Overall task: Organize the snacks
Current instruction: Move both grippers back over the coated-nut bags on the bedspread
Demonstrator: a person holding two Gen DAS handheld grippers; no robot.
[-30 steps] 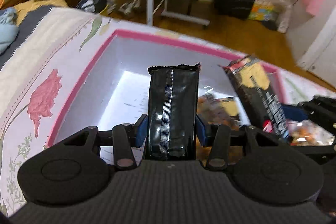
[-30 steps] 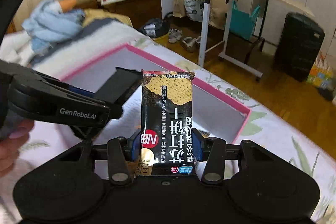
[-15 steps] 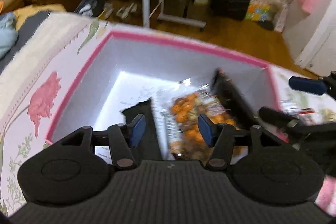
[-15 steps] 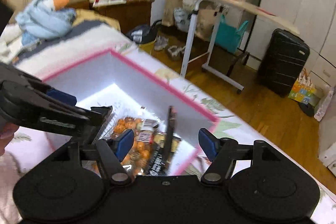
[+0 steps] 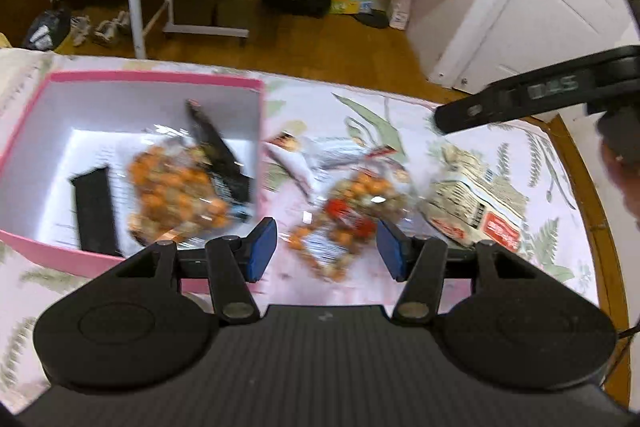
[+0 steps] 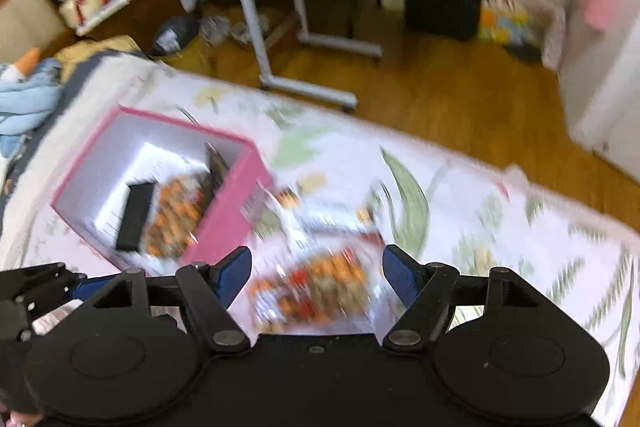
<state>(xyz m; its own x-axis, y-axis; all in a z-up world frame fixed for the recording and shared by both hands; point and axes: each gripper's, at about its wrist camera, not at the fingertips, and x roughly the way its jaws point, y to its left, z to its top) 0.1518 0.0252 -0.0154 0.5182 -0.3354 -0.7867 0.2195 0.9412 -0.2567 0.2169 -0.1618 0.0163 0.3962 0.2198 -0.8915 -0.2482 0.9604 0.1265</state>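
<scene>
In the left wrist view, on a floral bedspread (image 5: 460,115), a pink box (image 5: 256,131) at left, open-topped, white inside. In the box: a black bar (image 5: 94,207) flat near the front wall, a clear bag of orange nuts (image 5: 176,195) beside it, a dark cracker pack (image 5: 216,155) leaning against the right wall. Outside the box, just right of it: a silver wrapper (image 5: 320,157), a second nut bag (image 5: 352,211), and further right a beige packet (image 5: 476,203). Left gripper (image 5: 326,247) with blue pads (image 5: 262,247) spread apart, nothing pinched; the second nut bag seen in the gap between them but lower down on the cloth, not touched. Right gripper (image 5: 520,103) reaching in from the upper right edge, blurred, its tips hard to make out here.

In the right wrist view, much motion blur. Right gripper (image 6: 316,271) above the bedspread (image 6: 480,195), jaws opening, wide, holding nothing; the loose nut bag (image 6: 320,287) framed between the pads (image 6: 236,273) yet lying on the cloth below, apart from both. Pink box (image 6: 232,211) up and left of the jaws, with the black bar (image 6: 136,215), the boxed nut bag (image 6: 176,215) and the cracker pack (image 6: 216,163) inside. Silver wrapper (image 6: 316,219) between box and loose bag. Left gripper (image 6: 44,287) at the lower left edge, only partly seen.
</scene>
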